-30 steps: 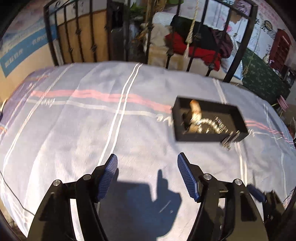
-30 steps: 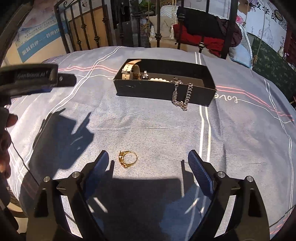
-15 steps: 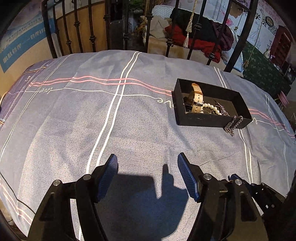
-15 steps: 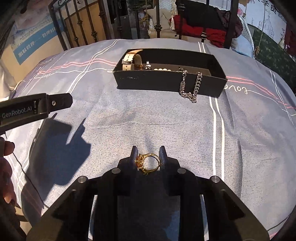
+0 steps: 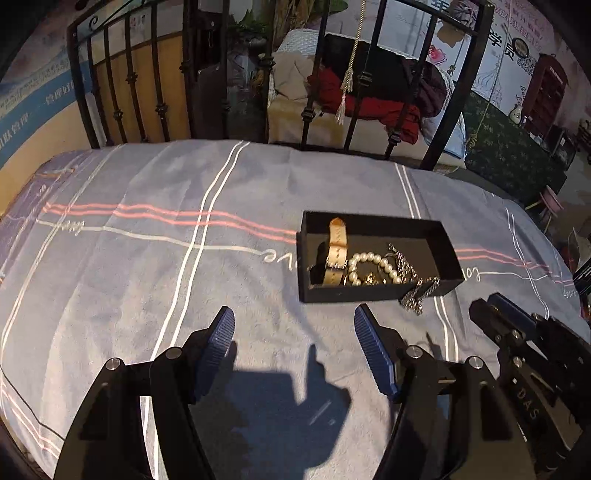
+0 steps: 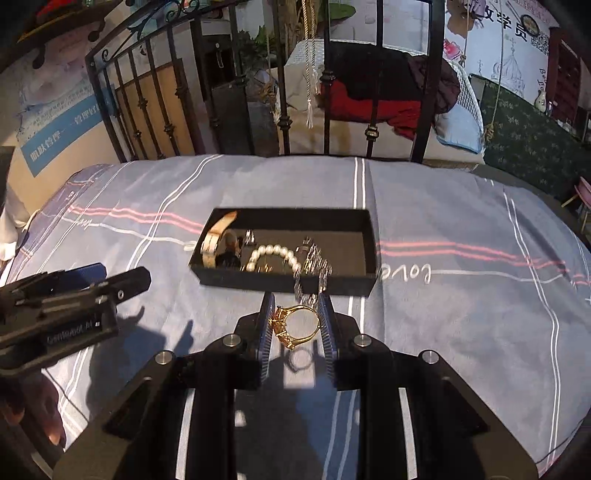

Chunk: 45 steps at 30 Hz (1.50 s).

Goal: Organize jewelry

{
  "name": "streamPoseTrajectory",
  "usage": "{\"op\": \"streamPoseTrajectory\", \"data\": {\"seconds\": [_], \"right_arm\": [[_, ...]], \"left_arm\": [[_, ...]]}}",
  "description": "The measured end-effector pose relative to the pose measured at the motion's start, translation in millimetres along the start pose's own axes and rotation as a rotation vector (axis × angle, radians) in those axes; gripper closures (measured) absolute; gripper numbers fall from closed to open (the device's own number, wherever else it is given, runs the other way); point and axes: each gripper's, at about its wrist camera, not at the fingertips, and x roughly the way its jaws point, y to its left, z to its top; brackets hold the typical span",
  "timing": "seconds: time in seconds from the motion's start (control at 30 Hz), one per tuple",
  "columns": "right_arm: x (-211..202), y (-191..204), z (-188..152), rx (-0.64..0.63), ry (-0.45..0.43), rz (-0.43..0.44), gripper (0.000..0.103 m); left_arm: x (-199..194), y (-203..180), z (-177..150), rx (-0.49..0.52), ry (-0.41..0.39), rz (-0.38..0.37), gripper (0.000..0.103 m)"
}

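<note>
Gold ring [image 6: 295, 325] pinched between pads of right gripper [image 6: 296, 325], clear of the sheet, box [image 6: 284, 282] just ahead. Left gripper [image 5: 294, 347] spread, empty. Risk: thin band pivots, slips out before box.

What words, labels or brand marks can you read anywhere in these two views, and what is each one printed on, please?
"love": script on the striped bedsheet, right of the black jewelry box.
"DAS": on the right gripper body, seen from the left wrist view.
Left gripper body label: blurred, unreadable.
Blue wall banner and wall poster: Chinese characters, too blurred to quote.
</note>
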Motion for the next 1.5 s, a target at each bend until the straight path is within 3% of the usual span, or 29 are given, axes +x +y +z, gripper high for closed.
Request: {"op": "streamPoseTrajectory", "data": {"seconds": [0.23, 0.3, 0.33, 0.37, 0.67, 0.83, 0.93, 1.0, 1.5], "right_arm": [[40, -18, 57, 0.035, 0.027, -0.041, 0.077], [50, -21, 62, 0.053, 0.050, -0.055, 0.049], [50, -22, 62, 0.051, 0.044, -0.066, 0.025], [46, -21, 61, 0.043, 0.026, -0.086, 0.022], [-6, -23, 35, 0.097, -0.051, -0.100, 0.017], [-12, -20, 35, 0.095, -0.058, -0.095, 0.017], [-14, -20, 35, 0.095, -0.061, -0.097, 0.016], [-16, -20, 35, 0.089, -0.063, -0.104, 0.011], [-16, -24, 31, 0.089, -0.051, -0.129, 0.006]], "left_arm": [[6, -18, 42, 0.052, -0.032, 0.043, 0.034], [10, -18, 45, 0.061, -0.025, 0.050, 0.034], [11, -18, 46, 0.064, -0.023, 0.052, 0.034], [10, -17, 47, 0.064, -0.024, 0.052, 0.034], [-20, -20, 50, 0.073, -0.091, 0.050, 0.029], [-30, -23, 53, 0.089, -0.112, 0.062, 0.025], [-31, -21, 52, 0.091, -0.112, 0.080, 0.017], [-32, -19, 51, 0.080, -0.112, 0.082, 0.006], [-27, -13, 48, 0.070, -0.060, 0.106, 0.006]]}}
